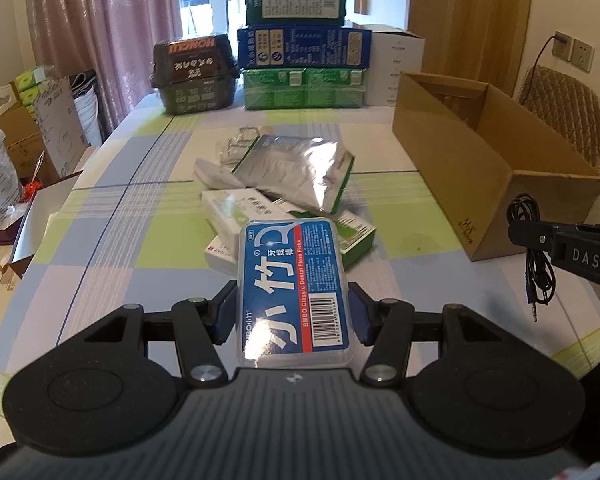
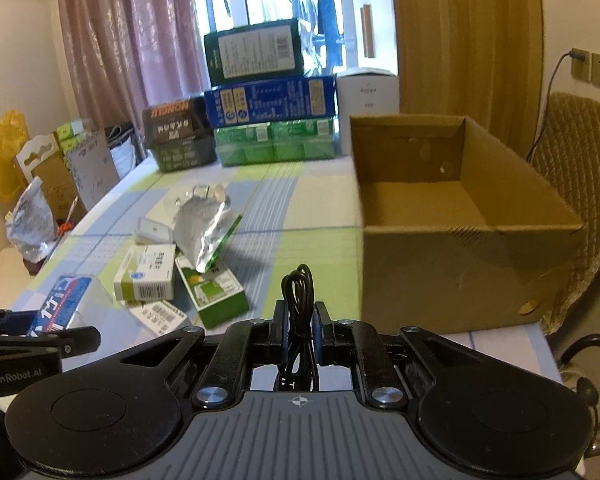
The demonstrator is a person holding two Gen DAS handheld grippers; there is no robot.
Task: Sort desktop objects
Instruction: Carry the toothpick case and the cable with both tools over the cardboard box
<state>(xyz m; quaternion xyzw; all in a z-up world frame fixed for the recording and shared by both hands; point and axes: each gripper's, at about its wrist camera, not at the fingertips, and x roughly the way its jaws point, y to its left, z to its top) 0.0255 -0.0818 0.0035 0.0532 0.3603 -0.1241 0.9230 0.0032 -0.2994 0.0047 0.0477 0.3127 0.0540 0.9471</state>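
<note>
My left gripper [image 1: 294, 310] is shut on a clear blue floss pick box [image 1: 296, 284], held above the table's near part; the same box [image 2: 66, 304] shows at the left of the right wrist view. My right gripper [image 2: 300, 328] is shut on a coiled black cable [image 2: 300, 304], just left of an open cardboard box [image 2: 460, 240]. In the left wrist view that cable [image 1: 534, 256] hangs from the right gripper's fingers [image 1: 540, 236], in front of the cardboard box [image 1: 480, 152]. A pile of a silver foil pouch [image 1: 300, 168] and small green-white boxes [image 1: 236, 208] lies mid-table.
Stacked cartons [image 1: 304, 48] and a dark container [image 1: 194, 76] line the table's far edge. A checked cloth [image 1: 112, 240] covers the table. A padded chair [image 2: 580, 152] stands right of the cardboard box. Bags and boxes [image 1: 32, 128] crowd the floor on the left.
</note>
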